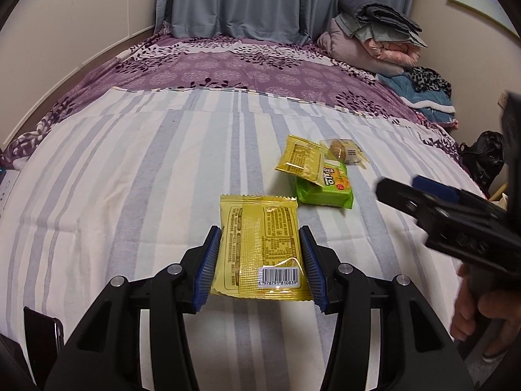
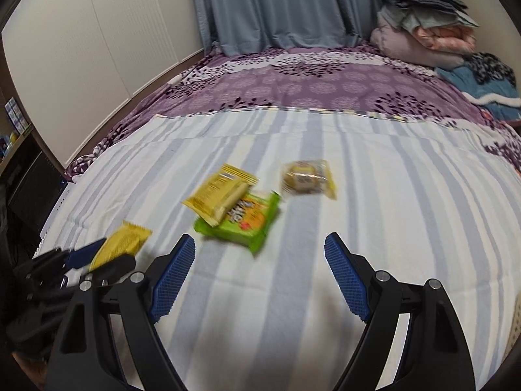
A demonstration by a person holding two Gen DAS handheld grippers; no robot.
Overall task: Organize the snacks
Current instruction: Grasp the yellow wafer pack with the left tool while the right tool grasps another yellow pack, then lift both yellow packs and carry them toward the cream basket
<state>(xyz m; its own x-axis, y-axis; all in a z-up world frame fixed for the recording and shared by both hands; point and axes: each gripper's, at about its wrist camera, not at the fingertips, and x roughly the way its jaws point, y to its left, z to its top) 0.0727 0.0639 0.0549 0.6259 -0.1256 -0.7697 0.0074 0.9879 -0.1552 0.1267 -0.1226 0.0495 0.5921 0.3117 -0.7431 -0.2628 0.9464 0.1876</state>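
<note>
Left wrist | left gripper point(image 1: 259, 254) grips one yellow packet point(image 1: 260, 244) | right gripper point(image 2: 260, 273) open, empty | three snacks point(image 1: 312, 171) on bed point(image 1: 130, 169)

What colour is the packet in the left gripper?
Yellow packet, barcode side up; clearest in the left wrist view.

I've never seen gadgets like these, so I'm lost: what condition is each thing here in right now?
Left tongs: shut on the yellow packet.
Right tongs: open, holding nothing.
Second yellow packet: leaning on the green packet.
Clear-wrapped snack: lying apart on the striped sheet.
</note>
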